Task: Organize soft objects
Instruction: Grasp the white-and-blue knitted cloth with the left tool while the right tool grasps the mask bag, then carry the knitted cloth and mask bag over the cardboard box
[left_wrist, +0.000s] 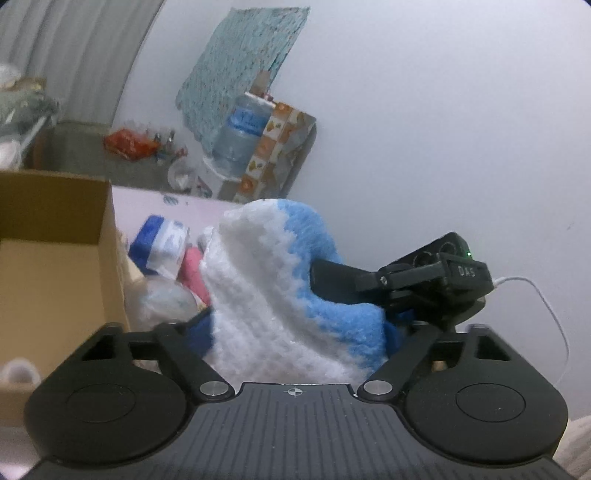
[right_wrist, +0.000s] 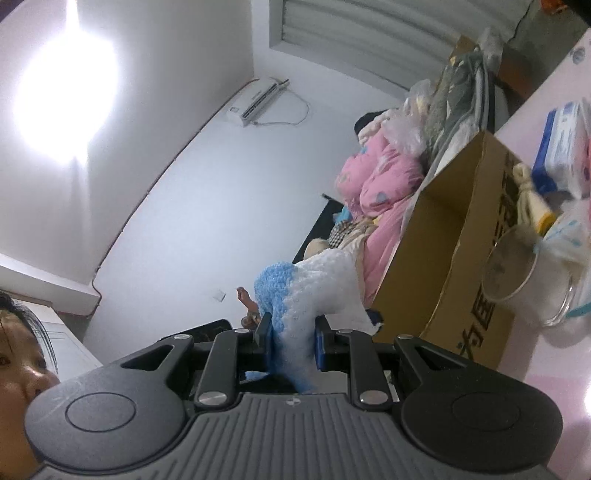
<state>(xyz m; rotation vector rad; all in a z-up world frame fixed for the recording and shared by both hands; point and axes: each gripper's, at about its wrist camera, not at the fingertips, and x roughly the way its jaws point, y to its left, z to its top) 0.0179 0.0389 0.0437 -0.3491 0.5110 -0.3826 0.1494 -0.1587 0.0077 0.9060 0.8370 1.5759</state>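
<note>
A knitted cloth (left_wrist: 266, 280), white with a light blue edge, stands bunched up right in front of the left wrist camera. It fills the gap of my left gripper (left_wrist: 295, 332); dark blue pads (left_wrist: 199, 334) press on it at both sides, and the fingertips are hidden behind it. My right gripper (left_wrist: 332, 278) comes in from the right and bites into the blue edge. In the right wrist view, the right gripper (right_wrist: 291, 334) is shut on the knitted cloth (right_wrist: 295, 288), which hangs pinched between its two pads.
An open cardboard box (left_wrist: 55, 258) stands at the left on the pink table (right_wrist: 535, 387); beside this box (right_wrist: 443, 258) are a glass jar (right_wrist: 517, 273), a tissue pack (left_wrist: 162, 240) and plastic bags. Pink bedding (right_wrist: 380, 177) lies behind. A person is at the lower left edge.
</note>
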